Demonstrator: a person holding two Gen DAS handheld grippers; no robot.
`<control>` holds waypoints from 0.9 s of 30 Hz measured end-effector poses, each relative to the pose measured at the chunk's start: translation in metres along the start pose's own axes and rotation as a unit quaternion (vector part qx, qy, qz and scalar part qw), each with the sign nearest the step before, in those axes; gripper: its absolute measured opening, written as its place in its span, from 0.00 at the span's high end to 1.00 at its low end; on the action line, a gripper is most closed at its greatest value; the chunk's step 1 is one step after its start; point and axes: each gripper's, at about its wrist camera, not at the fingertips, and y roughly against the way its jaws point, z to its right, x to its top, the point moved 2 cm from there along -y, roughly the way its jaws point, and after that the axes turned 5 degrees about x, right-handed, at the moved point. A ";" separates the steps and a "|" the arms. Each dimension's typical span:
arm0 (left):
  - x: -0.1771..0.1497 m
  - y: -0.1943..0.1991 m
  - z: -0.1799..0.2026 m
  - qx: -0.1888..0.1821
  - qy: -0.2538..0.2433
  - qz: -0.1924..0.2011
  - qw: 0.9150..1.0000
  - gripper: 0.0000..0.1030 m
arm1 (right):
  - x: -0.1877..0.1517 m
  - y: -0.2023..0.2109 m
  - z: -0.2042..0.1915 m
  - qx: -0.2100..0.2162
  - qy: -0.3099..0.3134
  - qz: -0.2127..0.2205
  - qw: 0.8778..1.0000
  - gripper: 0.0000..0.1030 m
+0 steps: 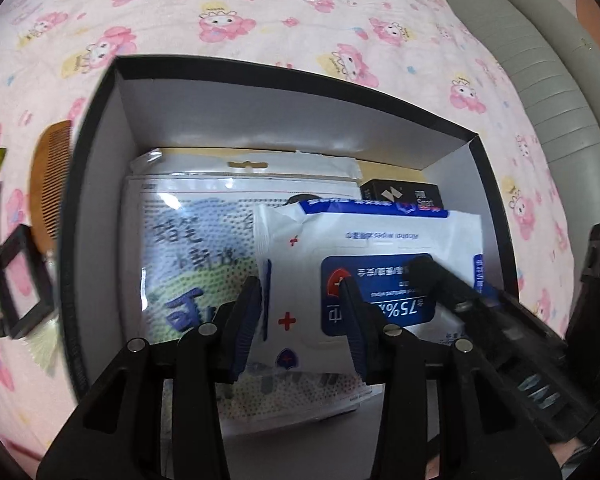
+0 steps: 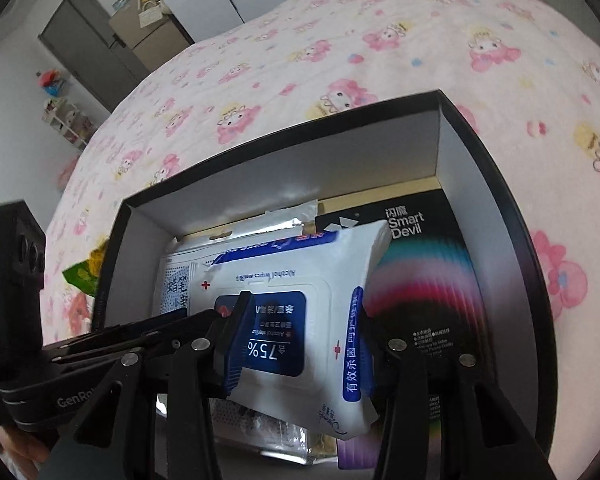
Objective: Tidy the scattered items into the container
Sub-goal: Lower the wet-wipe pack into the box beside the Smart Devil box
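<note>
Box [image 1: 100,128]: black rim, white walls, sitting on the pink cartoon blanket [image 1: 260,8].
Wipes [image 1: 364,264]: white-and-blue pack, over the box, lying tilted atop a clear pouch [image 1: 188,248] and a black carton [image 2: 420,264]; held at both sides.
Left gripper [image 1: 300,312]: fingers clamped on one side of the wipes.
Right gripper [image 2: 300,320]: fingers pressed against the pack's other side; blue pads touching it.
Outside the box: wooden comb [image 1: 50,184] and a small black frame [image 1: 18,280] on the blanket; just beside the box wall.
</note>
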 end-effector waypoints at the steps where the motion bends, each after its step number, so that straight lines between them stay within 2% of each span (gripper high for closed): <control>1: -0.002 0.009 0.000 0.002 -0.006 0.009 1.000 0.61 | 0.002 0.010 0.004 -0.001 -0.005 0.013 1.000 0.60; 4: -0.012 0.033 0.000 -0.001 -0.019 0.037 0.999 0.61 | 0.002 0.039 0.010 -0.011 -0.007 0.050 0.999 0.60; 8: -0.032 0.045 -0.005 -0.010 -0.022 0.038 0.999 0.61 | -0.007 0.057 0.009 -0.020 0.008 0.058 0.998 0.60; 14: -0.043 0.027 0.002 -0.010 -0.031 0.010 0.999 0.61 | -0.020 0.050 0.004 -0.048 0.043 0.021 0.998 0.60; 19: -0.044 0.013 0.015 -0.012 -0.050 -0.019 0.999 0.61 | -0.024 0.032 0.002 -0.124 0.081 -0.001 0.989 0.60; 23: -0.044 0.001 0.019 -0.020 -0.047 -0.043 0.998 0.61 | -0.024 0.018 0.009 -0.132 0.077 -0.027 0.988 0.60; 27: -0.042 -0.003 0.014 -0.038 -0.023 -0.043 0.998 0.61 | -0.024 0.003 0.014 -0.119 0.069 -0.057 0.989 0.60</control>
